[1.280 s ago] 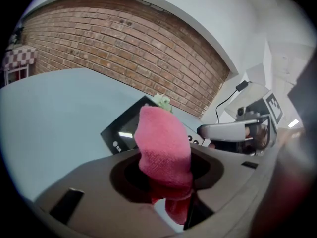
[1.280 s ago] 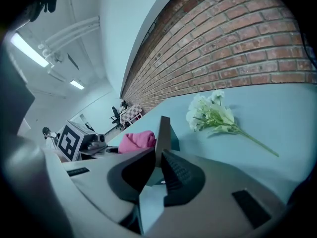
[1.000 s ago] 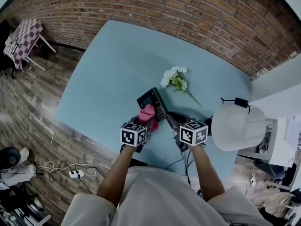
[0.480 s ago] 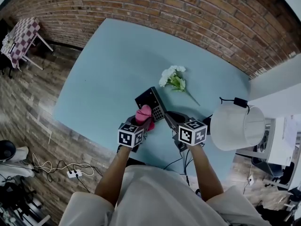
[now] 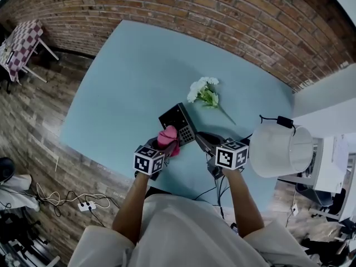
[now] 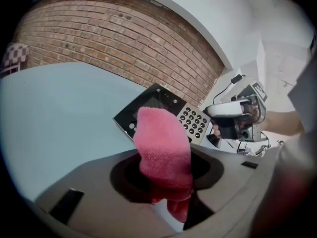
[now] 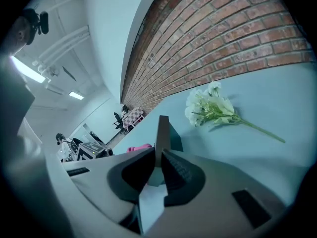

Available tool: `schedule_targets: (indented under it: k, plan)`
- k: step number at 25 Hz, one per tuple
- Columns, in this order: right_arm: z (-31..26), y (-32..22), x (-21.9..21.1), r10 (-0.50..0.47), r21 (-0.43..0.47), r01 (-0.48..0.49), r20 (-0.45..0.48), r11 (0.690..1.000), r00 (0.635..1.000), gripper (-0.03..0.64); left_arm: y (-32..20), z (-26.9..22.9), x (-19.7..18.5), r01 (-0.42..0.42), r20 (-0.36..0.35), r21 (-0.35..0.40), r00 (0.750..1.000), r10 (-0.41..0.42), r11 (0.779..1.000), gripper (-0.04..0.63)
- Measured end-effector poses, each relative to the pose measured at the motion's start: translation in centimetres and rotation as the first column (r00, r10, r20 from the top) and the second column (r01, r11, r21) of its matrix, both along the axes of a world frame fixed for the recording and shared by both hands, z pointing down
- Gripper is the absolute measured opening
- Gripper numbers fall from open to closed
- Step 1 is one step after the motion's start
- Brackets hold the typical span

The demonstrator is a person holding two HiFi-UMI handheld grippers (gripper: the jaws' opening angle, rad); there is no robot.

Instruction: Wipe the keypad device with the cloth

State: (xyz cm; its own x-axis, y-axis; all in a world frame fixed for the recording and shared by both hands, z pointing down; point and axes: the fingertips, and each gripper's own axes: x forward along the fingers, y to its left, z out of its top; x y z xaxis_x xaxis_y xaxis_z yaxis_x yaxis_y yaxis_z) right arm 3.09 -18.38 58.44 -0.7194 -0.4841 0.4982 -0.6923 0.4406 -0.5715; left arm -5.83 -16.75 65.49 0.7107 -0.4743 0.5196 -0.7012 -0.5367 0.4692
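Pink cloth (image 6: 163,148) sits nearest, pinched between the jaws of the left gripper (image 5: 162,148) so that a thick fold stands up out of them. Its free tip lies over the near left part of the device (image 5: 179,121), at the edge of the dark screen and just beside the keys (image 6: 195,123); how hard it presses there I cannot tell. The right gripper (image 7: 157,162) has its jaws drawn narrow on the device's near right edge, which shows in the right gripper view as a thin slab standing between the pads. Both grippers are close together, one on each side of the device, above the near edge of the pale blue table (image 5: 139,77). The device rests a little in from that edge, screen end away from the person. Just past it a spray of white flowers (image 5: 204,92) lies flat on the table, stem pointing right. A lamp (image 5: 278,149) with a white shade stands off to the right. Beyond the table runs a brick wall (image 5: 222,15), and a checked table (image 5: 25,40) stands on the wooden floor (image 5: 33,115) far left.
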Motion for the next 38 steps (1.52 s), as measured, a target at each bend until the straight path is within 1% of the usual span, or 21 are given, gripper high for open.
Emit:
schedule_targets:
  k: [3, 6, 8, 10, 13, 15, 17, 20, 23, 27, 30, 32, 34, 37, 38]
  plan:
    - [0.0, 0.1, 0.0, 0.003, -0.021, -0.002, 0.008, 1.0, 1.0, 0.045, 0.5, 0.6, -0.6, 0.006, -0.018, -0.033, 1.0, -0.007, 0.999, 0.202]
    - [0.0, 0.1, 0.1, 0.008, -0.028, -0.008, 0.002, 1.0, 1.0, 0.049, 0.5, 0.8, -0.7, -0.015, -0.011, -0.051, 1.0, 0.014, 0.999, 0.201]
    - [-0.1, 0.1, 0.0, 0.017, -0.023, -0.017, 0.003, 1.0, 1.0, 0.049, 0.5, 0.9, -0.8, -0.039, 0.009, -0.058, 0.999, 0.04, 0.998, 0.201]
    - [-0.2, 0.1, 0.1, 0.024, 0.001, -0.024, -0.013, 1.0, 1.0, 0.051, 0.6, 1.1, -0.9, -0.077, 0.071, -0.043, 0.994, 0.08, 0.996, 0.201]
    - [-0.3, -0.2, 0.5, 0.035, 0.05, -0.032, -0.061, 0.998, 0.998, 0.072, 0.5, 1.4, -1.3, -0.14, 0.2, -0.013, 0.97, 0.14, 0.99, 0.201]
    - [-0.3, -0.4, 0.6, 0.041, 0.077, -0.033, -0.107, 0.996, 0.993, 0.087, 0.3, 1.9, -2.0, -0.155, 0.274, -0.002, 0.95, 0.15, 0.988, 0.199]
    - [-0.2, -0.4, 0.5, 0.045, 0.112, -0.027, -0.168, 0.993, 0.985, 0.094, 0.3, 1.9, -2.7, -0.148, 0.303, 0.011, 0.943, 0.138, 0.989, 0.196]
    - [-0.8, -0.5, 0.6, 0.074, 0.19, -0.03, -0.233, 0.981, 0.97, 0.089, 0.3, 1.0, -3.3, -0.129, 0.293, 0.039, 0.95, 0.112, 0.991, 0.199]
    - [-2.2, -0.8, 1.2, 0.124, 0.265, -0.059, -0.235, 0.963, 0.964, 0.089, 0.2, 0.0, -4.1, -0.098, 0.292, 0.071, 0.954, 0.073, 0.993, 0.199]
    - [-4.0, 0.8, 1.4, 0.143, 0.315, -0.062, -0.242, 0.947, 0.96, 0.089, 1.5, -2.0, -5.4, -0.033, 0.281, 0.108, 0.96, 0.002, 0.994, 0.199]
    - [-5.0, 2.2, 2.1, 0.154, 0.34, -0.051, -0.286, 0.939, 0.946, 0.087, 3.3, -3.3, -5.0, -0.003, 0.268, 0.138, 0.963, -0.035, 0.99, 0.199]
    - [-6.0, 3.5, 2.5, 0.161, 0.361, -0.047, -0.293, 0.931, 0.942, 0.087, 5.1, -4.1, -4.2, 0.01, 0.262, 0.159, 0.964, -0.052, 0.987, 0.199]
    - [-7.3, 5.5, 2.6, 0.153, 0.385, -0.037, -0.277, 0.922, 0.949, 0.087, 7.2, -5.0, -3.8, 0.035, 0.26, 0.186, 0.962, -0.084, 0.982, 0.199]
    - [-9.6, 8.8, 3.7, 0.14, 0.434, 0.0, -0.291, 0.901, 0.946, 0.077, 10.0, -7.0, -3.4, 0.087, 0.25, 0.24, 0.957, -0.148, 0.967, 0.199]
    - [-10.4, 10.1, 4.2, 0.134, 0.452, 0.015, -0.294, 0.892, 0.946, 0.063, 11.1, -7.7, -3.0, 0.103, 0.247, 0.257, 0.954, -0.168, 0.961, 0.199]
